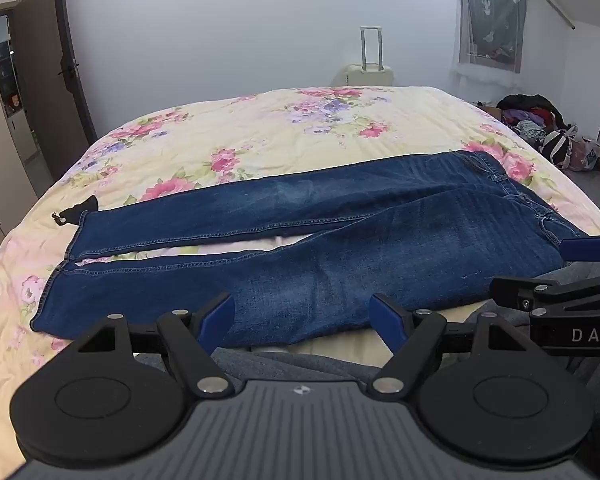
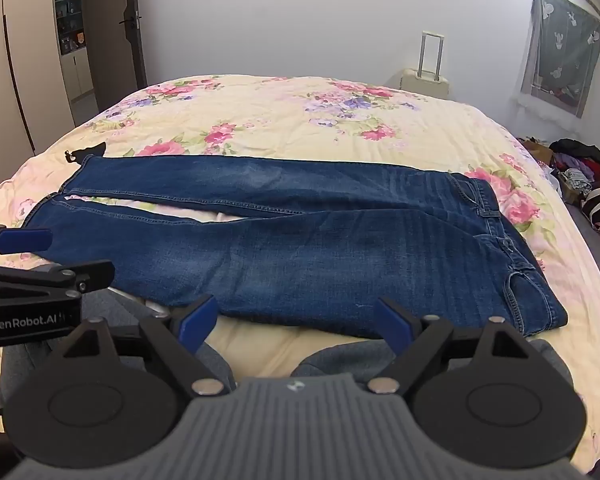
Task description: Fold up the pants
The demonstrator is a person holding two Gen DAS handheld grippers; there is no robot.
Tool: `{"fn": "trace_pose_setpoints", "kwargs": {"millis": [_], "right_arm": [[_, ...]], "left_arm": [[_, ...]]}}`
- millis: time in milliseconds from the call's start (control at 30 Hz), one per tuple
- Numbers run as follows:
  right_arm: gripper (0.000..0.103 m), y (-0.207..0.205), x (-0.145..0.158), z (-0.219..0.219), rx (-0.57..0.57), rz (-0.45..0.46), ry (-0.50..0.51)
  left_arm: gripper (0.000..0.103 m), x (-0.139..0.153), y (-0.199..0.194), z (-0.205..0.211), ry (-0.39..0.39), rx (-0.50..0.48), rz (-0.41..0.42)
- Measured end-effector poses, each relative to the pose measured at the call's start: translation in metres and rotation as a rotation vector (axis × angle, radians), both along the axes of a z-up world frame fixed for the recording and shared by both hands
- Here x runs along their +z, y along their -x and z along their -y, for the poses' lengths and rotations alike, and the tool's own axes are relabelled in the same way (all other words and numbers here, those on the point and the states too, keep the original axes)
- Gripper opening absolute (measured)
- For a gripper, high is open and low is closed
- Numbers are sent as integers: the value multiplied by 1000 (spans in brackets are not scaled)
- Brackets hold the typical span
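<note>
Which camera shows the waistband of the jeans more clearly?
The right wrist view: the waistband lies near and whole, belt loops visible. In the left wrist view the waistband is farther off, and the right tool covers its near end.

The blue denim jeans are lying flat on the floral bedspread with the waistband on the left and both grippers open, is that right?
Not quite: the blue denim jeans lie flat on the floral bedspread, but the waistband is on the right and the leg hems on the left, as the right wrist view shows. Both the left gripper and the right gripper are open, holding nothing.
</note>
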State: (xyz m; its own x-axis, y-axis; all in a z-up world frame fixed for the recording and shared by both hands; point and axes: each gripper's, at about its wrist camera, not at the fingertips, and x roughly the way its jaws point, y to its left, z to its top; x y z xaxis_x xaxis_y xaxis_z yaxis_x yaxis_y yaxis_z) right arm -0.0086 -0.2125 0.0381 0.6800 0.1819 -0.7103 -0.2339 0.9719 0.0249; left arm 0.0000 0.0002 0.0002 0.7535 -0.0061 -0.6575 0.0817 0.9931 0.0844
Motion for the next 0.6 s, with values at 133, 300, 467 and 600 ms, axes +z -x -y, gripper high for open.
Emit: {"fn": "trace_pose_setpoints", "kwargs": {"millis": [133,300,467,600], "right_arm": [[82,0,0,0,1,2,2],[82,0,-1,0,1,1,3],[82,1,-1,0,0,2,4],[82,1,-1,0,1,2,4]], "left_arm": [[90,0,0,0,-2,-1,1],[90,0,0,1,-2,-6,3],[90,-2,0,-3,-1,-8,4],[90,-3,-2,-3,-3,-6,4]]}}
